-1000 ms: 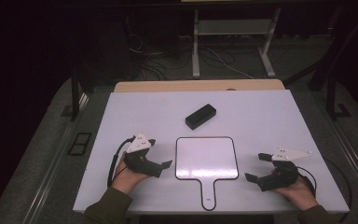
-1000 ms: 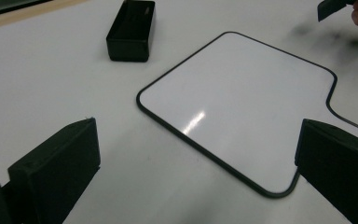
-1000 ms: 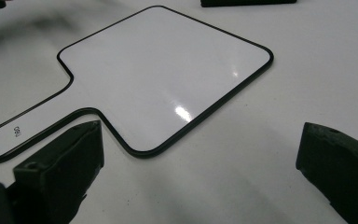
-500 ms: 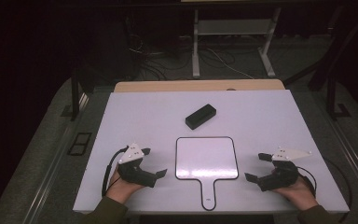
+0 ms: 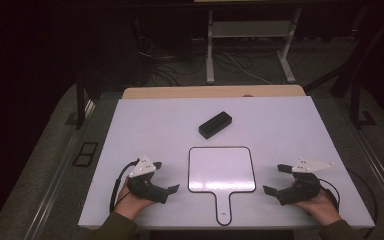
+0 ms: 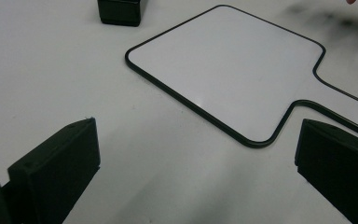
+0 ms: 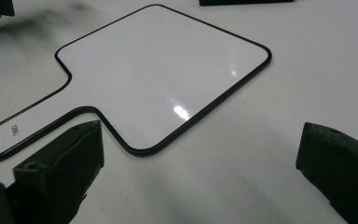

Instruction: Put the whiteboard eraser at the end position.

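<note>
A white paddle-shaped board [image 5: 221, 170] with a thin black rim is lying flat near the front middle of the white table [image 5: 280, 125], its handle pointing toward the person, and a small black block [image 5: 215, 124] is sitting just beyond its far edge. The left gripper [image 5: 166, 177] is resting on the table to the board's left and the right gripper [image 5: 276, 180] to its right, each with jaws spread wide and holding nothing, both aiming inward at the board without touching it.

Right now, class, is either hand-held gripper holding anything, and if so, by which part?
Nothing is held. The left hand-held gripper and right hand-held gripper both sit open on either side of the paddle-shaped whiteboard, apart from it.
</note>
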Tool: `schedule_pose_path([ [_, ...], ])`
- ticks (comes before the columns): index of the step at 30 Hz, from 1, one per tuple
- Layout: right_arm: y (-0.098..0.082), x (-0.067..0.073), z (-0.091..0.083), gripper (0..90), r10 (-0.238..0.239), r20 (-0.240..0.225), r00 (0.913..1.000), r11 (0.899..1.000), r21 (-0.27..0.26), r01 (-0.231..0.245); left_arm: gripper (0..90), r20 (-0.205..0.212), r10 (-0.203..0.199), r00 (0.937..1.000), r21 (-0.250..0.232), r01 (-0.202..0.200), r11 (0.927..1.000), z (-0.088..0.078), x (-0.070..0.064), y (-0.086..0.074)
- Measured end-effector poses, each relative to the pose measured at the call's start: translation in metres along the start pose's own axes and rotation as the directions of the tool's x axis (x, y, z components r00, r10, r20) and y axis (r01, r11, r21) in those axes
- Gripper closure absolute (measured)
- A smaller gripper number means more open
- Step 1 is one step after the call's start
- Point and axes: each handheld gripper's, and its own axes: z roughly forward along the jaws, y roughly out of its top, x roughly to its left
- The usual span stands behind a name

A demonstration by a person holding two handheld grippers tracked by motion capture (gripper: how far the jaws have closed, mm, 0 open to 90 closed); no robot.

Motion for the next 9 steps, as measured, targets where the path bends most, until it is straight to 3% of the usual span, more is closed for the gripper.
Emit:
schedule_pose_path([
  [9, -0.0002, 0.0006, 0.0007, 0.0, -0.001, -0.002, 1.0, 1.0, 0.005, 0.001, 0.0, 0.007, 0.007, 1.0, 0.002, -0.007, 1.0, 0.0012, -0.0007, 0.0001],
])
